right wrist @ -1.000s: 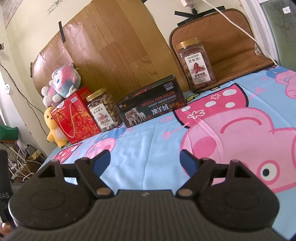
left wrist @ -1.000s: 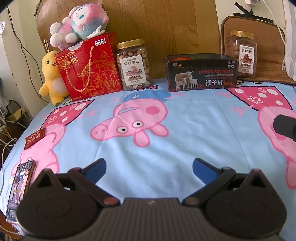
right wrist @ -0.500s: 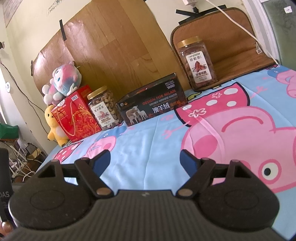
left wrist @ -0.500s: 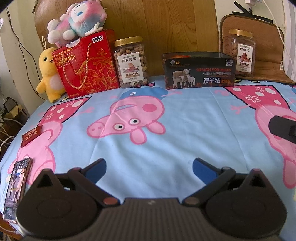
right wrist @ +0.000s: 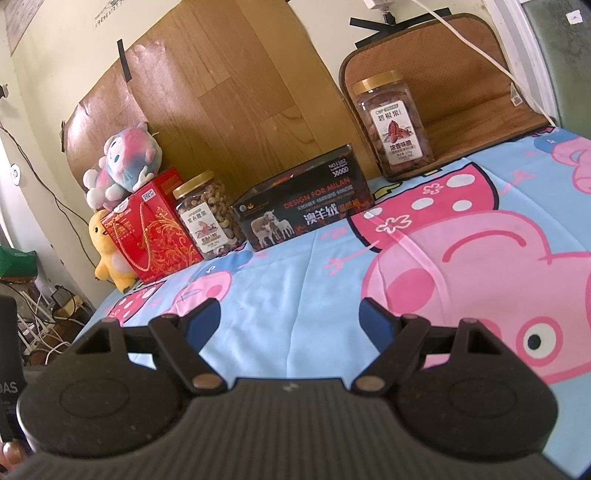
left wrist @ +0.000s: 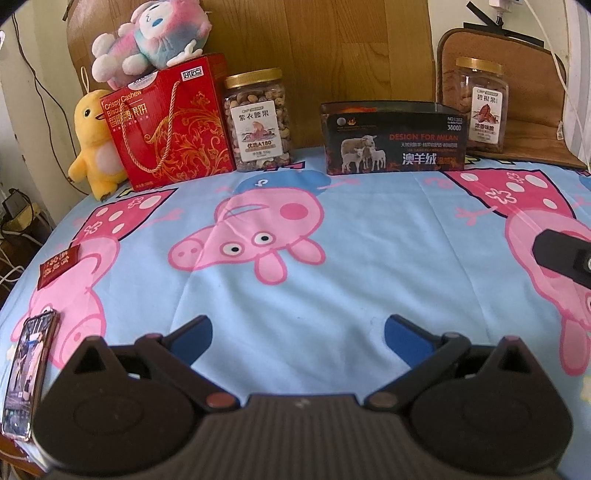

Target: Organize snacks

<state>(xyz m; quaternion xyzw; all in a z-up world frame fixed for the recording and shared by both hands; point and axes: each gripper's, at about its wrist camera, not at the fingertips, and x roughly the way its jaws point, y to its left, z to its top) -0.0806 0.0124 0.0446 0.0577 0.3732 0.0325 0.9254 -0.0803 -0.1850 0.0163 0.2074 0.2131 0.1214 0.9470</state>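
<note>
The left gripper (left wrist: 298, 332) hangs over the blue cartoon-pig cloth (left wrist: 362, 266) with its blue-tipped fingers spread wide and nothing between them. The right gripper (right wrist: 290, 320) is likewise released and empty above the same cloth.

Along the far edge, against a wooden board (right wrist: 229, 92), the snacks stand in a row: a red gift box (left wrist: 170, 125), just beside it a jar of mixed nuts (left wrist: 258, 122) with a gold lid, then, after a gap, a dark box with sheep on it (left wrist: 393, 142), and a second nut jar (left wrist: 480, 107) standing on a brown mat (left wrist: 532, 122) at the right. A pink plush toy (left wrist: 151, 33) lies on top of the red box, and a yellow duck toy (left wrist: 94, 144) stands at its left.

Only the left view shows a phone (left wrist: 29, 373) at the cloth's near left edge, a small dark red packet (left wrist: 59, 266) beyond it, and part of the other gripper at the right border. Only the right view shows the cables (right wrist: 48, 332) on the floor left of the cloth.
</note>
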